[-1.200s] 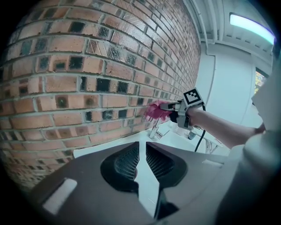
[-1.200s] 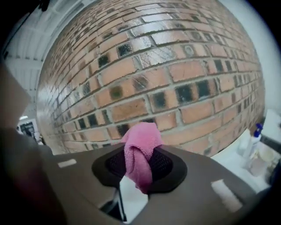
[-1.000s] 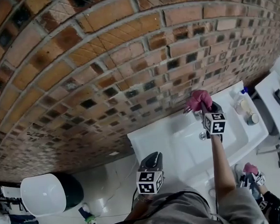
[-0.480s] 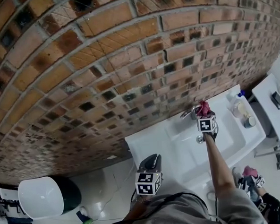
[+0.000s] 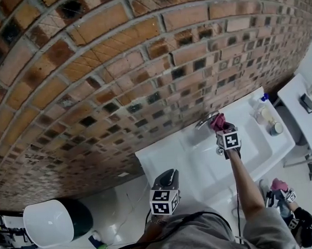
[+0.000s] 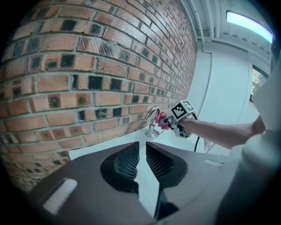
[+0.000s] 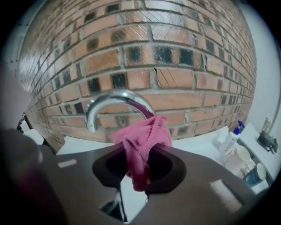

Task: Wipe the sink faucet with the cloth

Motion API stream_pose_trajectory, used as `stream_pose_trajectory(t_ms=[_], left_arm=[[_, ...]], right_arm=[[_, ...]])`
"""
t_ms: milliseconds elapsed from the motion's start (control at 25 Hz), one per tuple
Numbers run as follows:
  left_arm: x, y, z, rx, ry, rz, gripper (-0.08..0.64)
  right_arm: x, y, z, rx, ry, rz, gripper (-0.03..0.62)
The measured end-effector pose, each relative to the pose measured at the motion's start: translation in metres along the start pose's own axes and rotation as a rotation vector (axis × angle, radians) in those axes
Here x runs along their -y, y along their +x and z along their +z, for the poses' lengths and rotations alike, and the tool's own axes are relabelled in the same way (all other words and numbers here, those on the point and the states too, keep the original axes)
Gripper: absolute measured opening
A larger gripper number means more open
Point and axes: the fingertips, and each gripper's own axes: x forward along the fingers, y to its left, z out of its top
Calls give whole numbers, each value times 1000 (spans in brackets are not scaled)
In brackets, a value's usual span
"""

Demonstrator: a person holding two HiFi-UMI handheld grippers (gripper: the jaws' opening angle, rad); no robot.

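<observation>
Right claw (image 7: pixel 137 151) clamped on pink cloth (image 7: pixel 142 138), cloth touching faucet (image 7: pixel 115 98); left claw (image 6: pixel 142 151) barely apart, empty.

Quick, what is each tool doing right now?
Left tool: slightly open, holding nothing.
Right tool: closed on the pink cloth.

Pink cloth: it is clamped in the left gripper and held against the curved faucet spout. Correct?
Wrong gripper. The pink cloth is clamped in the right gripper, not the left, and held against the curved faucet spout. The right gripper view shows this plainly.
</observation>
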Motion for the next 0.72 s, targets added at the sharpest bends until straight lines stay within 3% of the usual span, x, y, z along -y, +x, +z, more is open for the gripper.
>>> stream_pose_trajectory(t_ms=[80,240,400,480,560,600,720], left_arm=[[0,0,-2,-6,2,3,66],[4,1,-4,-15,16,1,66],[8,2,-6,-17,33,-2,66],[8,4,-4,-12,37,-3,66],[11,4,-2,-8,40,-7,66],[11,3,-1,-7,42,-7,66],[7,0,0,-2,40,6,66]], right_arm=[[-17,-14,22,93,-46,43,95],[-38,-23,40,223,-138,39,95],[-77,-10,27,219,-390,92,95],[-81,-2,26,205,-426,97,95],[-63,2,29,204,-348,84,95],[-45,3,34,214,-263,55,97],[-4,0,38,245,86,41,98]])
